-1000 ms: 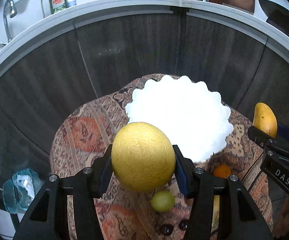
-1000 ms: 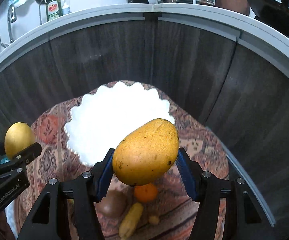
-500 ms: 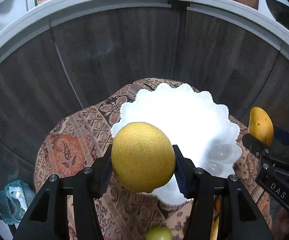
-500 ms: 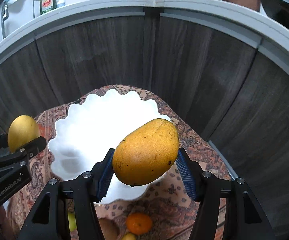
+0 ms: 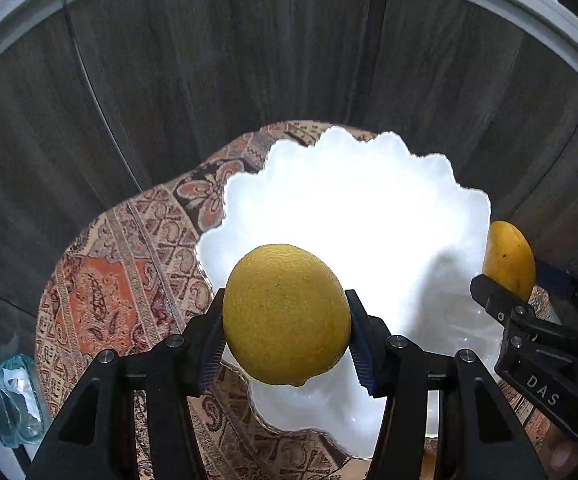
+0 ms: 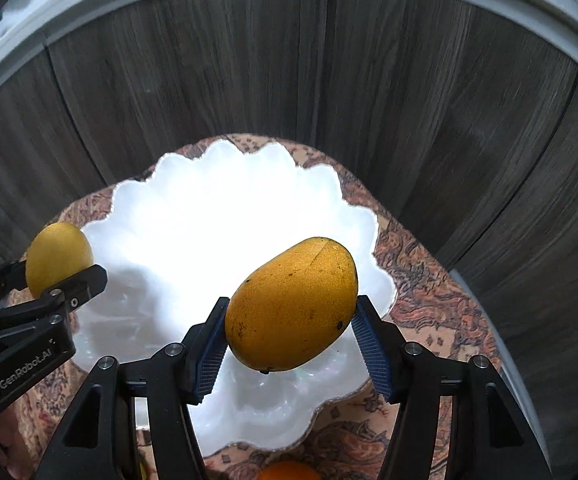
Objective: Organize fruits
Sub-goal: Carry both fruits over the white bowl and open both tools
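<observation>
Nearest, the left hand-held gripper [image 5: 285, 344] is clamped on a round yellow melon [image 5: 285, 314], its ridged pads pressing both sides so the fruit hangs free. The right hand-held gripper [image 6: 291, 340] is likewise clamped on a mango [image 6: 291, 304]. Both fruits hover over the near rim of a scalloped white bowl [image 6: 193, 216], probably so they can be lowered in together. The bowl sits on a patterned cloth [image 5: 121, 280]. An orange [image 6: 289, 474] lies at six o'clock. Dark wood panels [image 6: 249, 80] rise at twelve.
</observation>
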The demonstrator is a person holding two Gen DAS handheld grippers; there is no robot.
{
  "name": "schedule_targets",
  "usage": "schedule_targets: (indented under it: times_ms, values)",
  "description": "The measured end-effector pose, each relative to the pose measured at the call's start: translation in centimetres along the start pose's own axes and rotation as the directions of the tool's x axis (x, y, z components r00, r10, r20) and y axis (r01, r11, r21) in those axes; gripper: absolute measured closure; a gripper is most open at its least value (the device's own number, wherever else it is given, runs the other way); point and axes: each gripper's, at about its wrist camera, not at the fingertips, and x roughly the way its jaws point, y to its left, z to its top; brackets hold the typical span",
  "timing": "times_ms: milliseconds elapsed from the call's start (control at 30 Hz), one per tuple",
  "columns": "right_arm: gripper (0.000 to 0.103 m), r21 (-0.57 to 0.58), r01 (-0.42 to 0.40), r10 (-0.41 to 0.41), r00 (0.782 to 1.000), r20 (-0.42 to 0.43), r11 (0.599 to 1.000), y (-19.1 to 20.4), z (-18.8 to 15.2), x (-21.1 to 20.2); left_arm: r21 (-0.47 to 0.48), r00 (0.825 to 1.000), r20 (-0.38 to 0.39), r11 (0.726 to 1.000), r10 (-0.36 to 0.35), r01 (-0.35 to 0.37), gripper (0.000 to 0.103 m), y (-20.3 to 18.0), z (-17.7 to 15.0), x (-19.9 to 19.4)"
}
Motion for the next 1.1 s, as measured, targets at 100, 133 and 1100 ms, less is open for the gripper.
schedule_targets:
  times_ms: [100, 133, 1100]
  values:
    - [0.042, 0.000, 0.004, -0.004, 1.000, -0.012, 1.000, -0.1, -0.1, 0.7, 0.008, 1.000, -0.016, 1.000, 0.005, -0.005, 0.049, -0.2, -0.3, 0.7]
    - [0.042, -0.002, 0.005, -0.005, 1.000, -0.016, 1.000, -0.1, -0.2, 0.9, 0.007, 1.000, -0.027, 1.000, 0.006, -0.006, 0.049, -0.2, -0.4, 1.1]
    - [0.015, 0.047, 0.084, -0.089, 0.986, 0.144, 0.995, -0.6, 0.0, -7.3, 0.041, 0.990, 0.107, 0.994, 0.094, -0.099, 0.004, -0.4, -0.2, -7.0]
